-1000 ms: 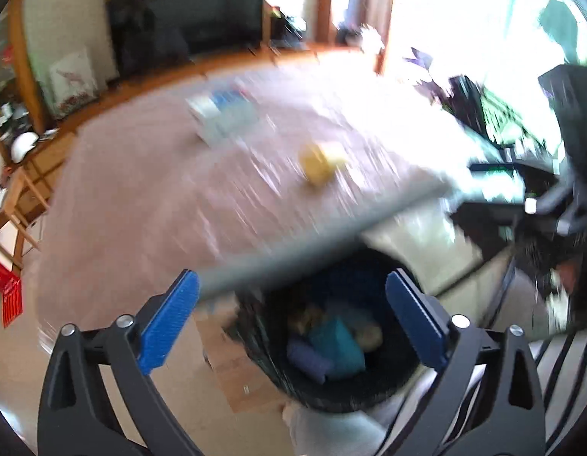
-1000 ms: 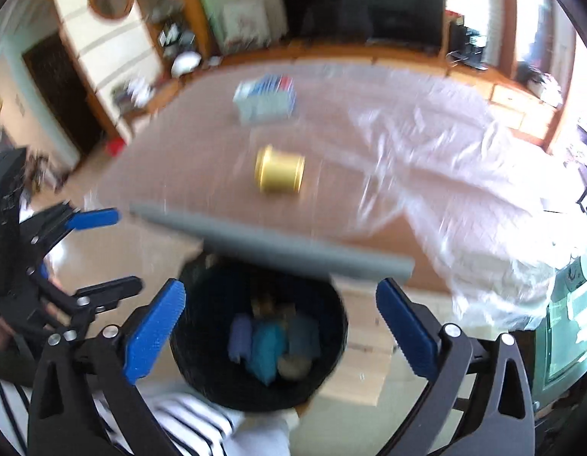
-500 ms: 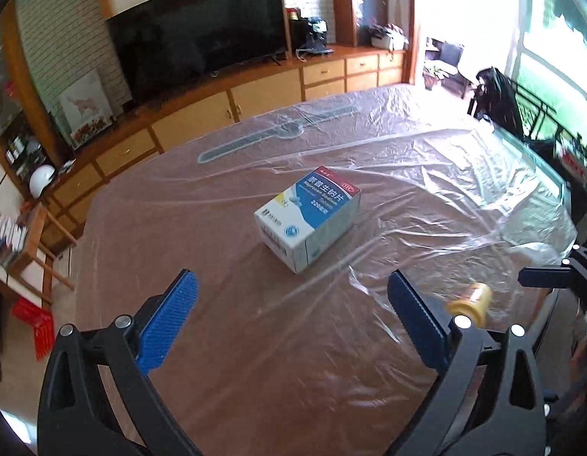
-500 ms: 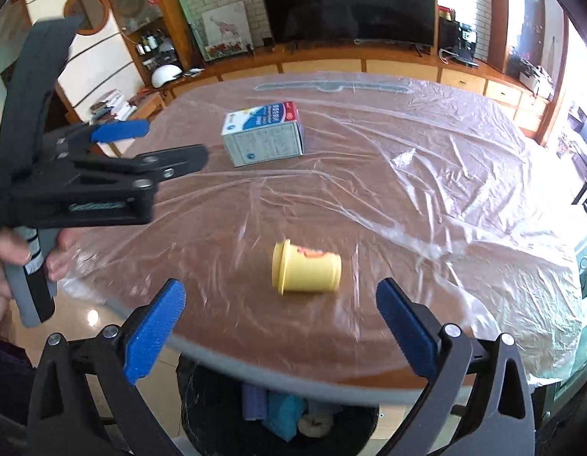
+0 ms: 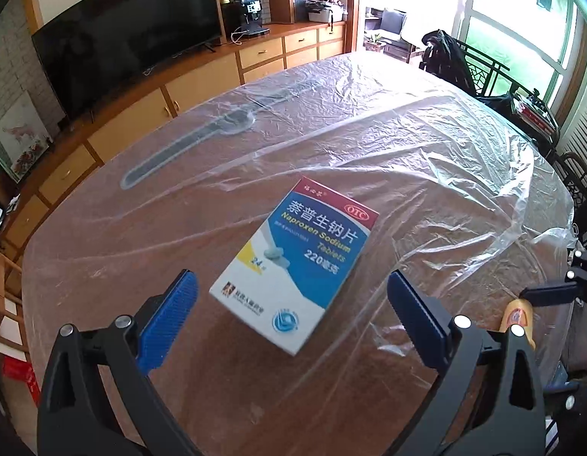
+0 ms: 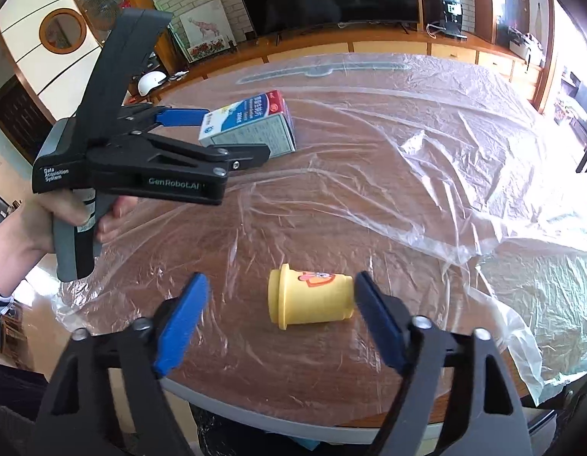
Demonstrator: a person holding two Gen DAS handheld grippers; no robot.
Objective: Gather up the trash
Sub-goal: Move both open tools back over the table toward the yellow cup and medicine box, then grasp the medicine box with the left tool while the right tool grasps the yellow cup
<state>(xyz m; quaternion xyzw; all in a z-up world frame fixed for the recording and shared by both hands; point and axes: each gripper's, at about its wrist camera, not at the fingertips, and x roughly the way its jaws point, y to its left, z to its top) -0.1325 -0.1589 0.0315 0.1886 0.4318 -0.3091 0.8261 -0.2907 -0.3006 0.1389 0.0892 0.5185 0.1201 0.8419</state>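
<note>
A blue-and-white medicine box lies on the plastic-covered table. My left gripper is open, with the box's near end between its blue pads without touching them. In the right wrist view a yellow lidded cup lies on its side between my right gripper's pads. Those jaws are closing: the right pad meets the cup's base, while a gap remains between the left pad and the lid. That view also shows the left gripper at the box, and the left wrist view shows the cup.
Loose clear plastic sheet wrinkles over the round wooden table. The grey table edge is close below the right gripper, with a dark bin under it. A television and cabinets stand behind; dark chairs flank the far right.
Both grippers moved from above the bin to over the table. The left one came up to the medicine box. The right one lowered to the yellow cup and its jaws narrowed.
</note>
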